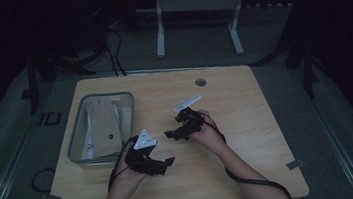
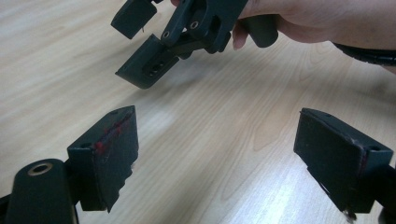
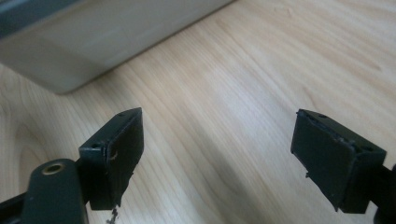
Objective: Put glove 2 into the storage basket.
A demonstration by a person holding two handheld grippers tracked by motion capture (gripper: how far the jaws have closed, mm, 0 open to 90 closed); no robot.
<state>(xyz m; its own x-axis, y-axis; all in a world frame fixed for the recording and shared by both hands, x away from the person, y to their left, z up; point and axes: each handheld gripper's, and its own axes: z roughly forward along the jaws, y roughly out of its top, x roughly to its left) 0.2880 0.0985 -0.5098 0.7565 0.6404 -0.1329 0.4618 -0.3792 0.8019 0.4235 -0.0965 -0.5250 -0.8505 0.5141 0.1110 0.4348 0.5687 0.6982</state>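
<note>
Bin (image 1: 79, 140) of clear plastic at the table's (image 1: 247, 121) left side, tan cloth (image 1: 104, 124) inside, just beside the left gripper (image 1: 164, 163). 2 forearms up from the near edge, wrists bent inward, grippers facing each other over bare wood. Left gripper wide open, holding nothing. Right gripper (image 1: 174, 134) likewise spread wide, nothing between the pads (image 3: 116, 156), aimed toward the bin.

The high view looks forward and down on the wooden table (image 1: 249, 136) from well above. Each gripper view skims close over that tabletop; the left one faces the right gripper (image 2: 140, 49), the right one faces the bin (image 3: 93, 42).
</note>
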